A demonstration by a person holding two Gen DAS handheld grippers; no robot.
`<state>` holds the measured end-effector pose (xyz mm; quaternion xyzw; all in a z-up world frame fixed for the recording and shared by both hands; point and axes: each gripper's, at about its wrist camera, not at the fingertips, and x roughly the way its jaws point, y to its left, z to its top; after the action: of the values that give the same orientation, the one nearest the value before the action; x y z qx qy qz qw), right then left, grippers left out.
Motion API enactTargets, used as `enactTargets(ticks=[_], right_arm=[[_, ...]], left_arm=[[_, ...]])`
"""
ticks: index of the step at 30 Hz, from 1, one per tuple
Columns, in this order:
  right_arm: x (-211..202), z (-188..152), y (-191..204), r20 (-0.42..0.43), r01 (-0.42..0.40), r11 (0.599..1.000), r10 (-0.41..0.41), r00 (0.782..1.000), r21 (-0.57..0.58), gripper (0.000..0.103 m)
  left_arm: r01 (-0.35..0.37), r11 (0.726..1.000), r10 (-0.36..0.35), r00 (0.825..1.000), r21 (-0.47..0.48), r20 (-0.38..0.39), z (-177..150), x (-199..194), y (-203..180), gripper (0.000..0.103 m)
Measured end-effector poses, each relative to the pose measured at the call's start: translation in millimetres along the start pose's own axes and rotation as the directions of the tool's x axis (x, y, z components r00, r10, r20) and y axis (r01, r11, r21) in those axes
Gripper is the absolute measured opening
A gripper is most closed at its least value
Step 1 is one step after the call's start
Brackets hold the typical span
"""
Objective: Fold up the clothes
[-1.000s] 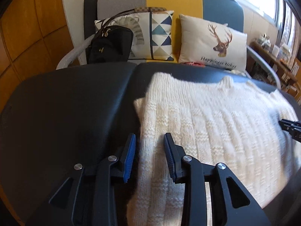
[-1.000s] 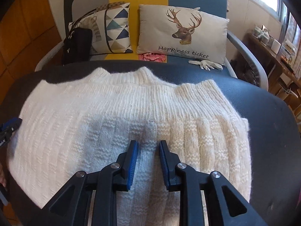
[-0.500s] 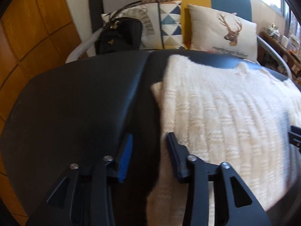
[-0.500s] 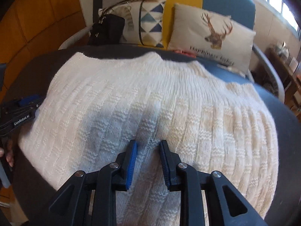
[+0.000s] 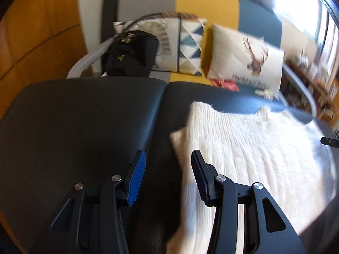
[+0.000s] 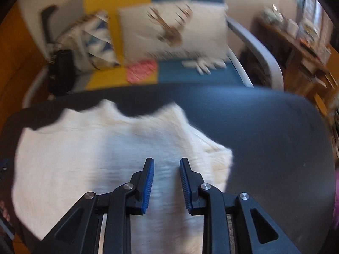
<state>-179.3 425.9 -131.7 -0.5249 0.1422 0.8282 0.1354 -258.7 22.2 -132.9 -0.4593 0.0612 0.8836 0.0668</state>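
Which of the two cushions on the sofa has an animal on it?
The cream cushion on the right, printed with a brown deer head. The other cushion, beside the black bag, carries blue and beige triangles instead.

I'm in a home, living-room type space. Sofa (image 5: 207, 6) in front of me with grey, yellow and blue panels, two throw cushions on it: deer-print cushion (image 5: 245, 59) and a triangle-pattern cushion (image 5: 182, 46). Black handbag (image 5: 131, 54) sits at the sofa's left end, a pink cloth (image 6: 141, 71) on the seat. Wood-panel wall (image 5: 40, 33) on the left, bright window (image 5: 300, 6) on the right with a cluttered wooden shelf (image 6: 296, 40) below it. White knit sweater (image 5: 254, 154) lies on the dark padded surface (image 5: 84, 122) nearest me.
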Motion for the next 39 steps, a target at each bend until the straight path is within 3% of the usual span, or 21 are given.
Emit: enactTargets(ticks=[1,2,9,11,14,16,18,22,26,29,34,37,39], right_arm=[[0,1,-1,0.000,-0.011,1.000,0.011,1.000,-0.014,0.025],[0,1,-1,0.000,-0.022,0.999,0.022,1.000,-0.027,0.025],[-28,27,9,0.101,-0.096,0.992,0.104,0.989,-0.080,0.025],[-17,37,14,0.084,-0.098,0.991,0.106,0.991,-0.092,0.025],[16,50,17,0.010,-0.067,0.993,0.068,0.998,-0.093,0.025],[38,50,18,-0.035,-0.041,0.994,0.037,0.999,-0.101,0.025],[32,48,19,-0.007,-0.038,0.992,0.037,0.999,-0.117,0.025],[0,31,14,0.082,-0.063,0.993,0.072,0.994,-0.099,0.025],[-32,-4,14,0.141,-0.083,0.990,0.098,0.985,-0.111,0.025],[-44,-33,10,0.144,-0.071,0.991,0.087,0.986,-0.118,0.025],[-32,-65,3,0.086,-0.046,0.995,0.054,0.995,-0.092,0.026],[-42,-65,-3,0.076,-0.077,0.996,0.080,0.994,-0.038,0.026],[-61,-70,-13,0.116,-0.142,0.990,0.140,0.983,0.012,0.025]], left_arm=[[-0.008,1.000,0.008,0.998,0.011,-0.057,3,16,-3,0.051],[0.005,1.000,-0.005,0.998,-0.006,-0.065,5,23,-2,0.052],[0.045,0.999,-0.042,0.995,-0.030,0.090,28,2,-4,0.052],[0.036,0.999,-0.035,0.996,-0.010,0.079,36,13,-11,0.052],[-0.022,0.999,0.023,0.999,0.036,-0.022,37,48,-21,0.053],[-0.015,1.000,0.016,1.000,0.010,-0.020,36,51,-15,0.066],[0.003,1.000,-0.003,1.000,-0.026,-0.002,36,49,-7,0.069],[0.038,0.995,-0.032,0.997,-0.091,0.070,22,23,15,0.069],[0.038,0.996,-0.028,0.993,-0.084,0.112,-11,-8,24,0.069],[0.041,0.998,-0.036,0.994,-0.050,0.103,-38,-16,16,0.069],[-0.024,0.999,0.020,0.996,0.037,0.090,-61,-14,-2,0.069],[0.004,0.999,-0.001,0.998,-0.036,0.065,-56,-19,6,0.068],[0.044,0.996,-0.039,0.996,-0.074,0.078,-60,-35,12,0.068]])
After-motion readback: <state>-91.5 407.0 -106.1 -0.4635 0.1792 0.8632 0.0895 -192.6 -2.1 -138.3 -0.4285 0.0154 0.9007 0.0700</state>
